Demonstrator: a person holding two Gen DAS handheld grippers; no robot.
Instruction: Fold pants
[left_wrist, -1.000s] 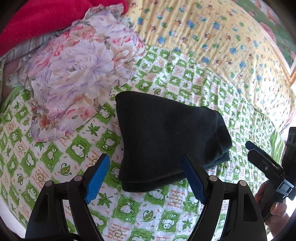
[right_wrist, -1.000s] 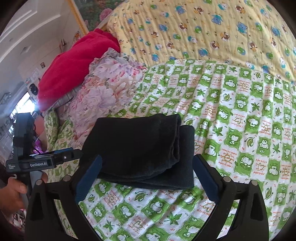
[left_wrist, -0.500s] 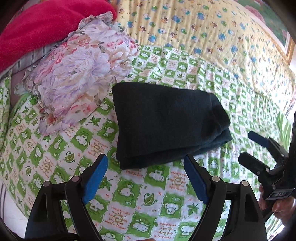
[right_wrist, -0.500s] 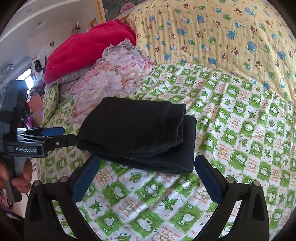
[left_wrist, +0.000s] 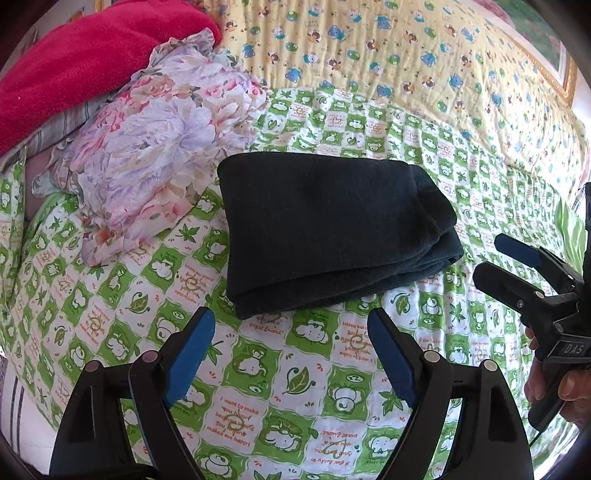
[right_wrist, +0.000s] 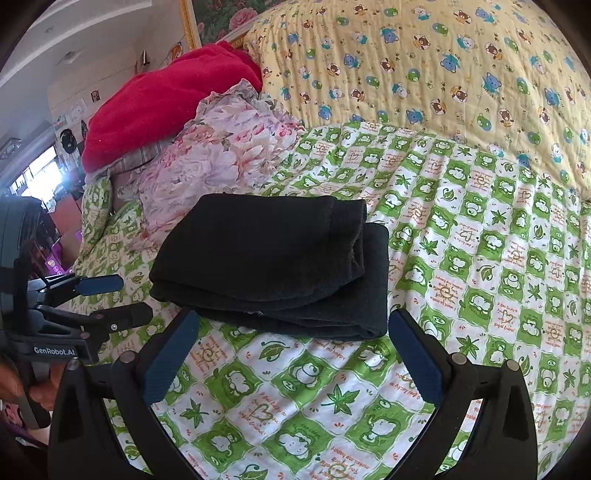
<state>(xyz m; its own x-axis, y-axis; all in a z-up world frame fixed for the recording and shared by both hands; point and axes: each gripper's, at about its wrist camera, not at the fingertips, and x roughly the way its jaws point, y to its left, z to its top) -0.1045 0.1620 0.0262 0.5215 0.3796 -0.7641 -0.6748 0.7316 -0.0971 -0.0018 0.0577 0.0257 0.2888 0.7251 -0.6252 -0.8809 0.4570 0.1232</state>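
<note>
The black pants (left_wrist: 332, 229) lie folded into a thick stack on the green-and-white checked quilt (left_wrist: 258, 369); they also show in the right wrist view (right_wrist: 273, 266). My left gripper (left_wrist: 291, 332) is open and empty, just short of the stack's near edge. My right gripper (right_wrist: 291, 332) is open and empty, also just short of the stack. Each gripper shows in the other's view: the right one (left_wrist: 495, 254) to the right of the pants, the left one (right_wrist: 136, 299) to their left. Both stand apart from the cloth.
A floral pillow (left_wrist: 159, 147) lies touching the pants' far-left side, with a red blanket (left_wrist: 74, 62) behind it. A yellow bear-print quilt (left_wrist: 406, 55) rises at the back. A framed picture (right_wrist: 221, 18) hangs on the wall.
Both grippers have drawn back from the folded pants toward me, so the stack now lies clear beyond the fingertips. The pants have not moved.
</note>
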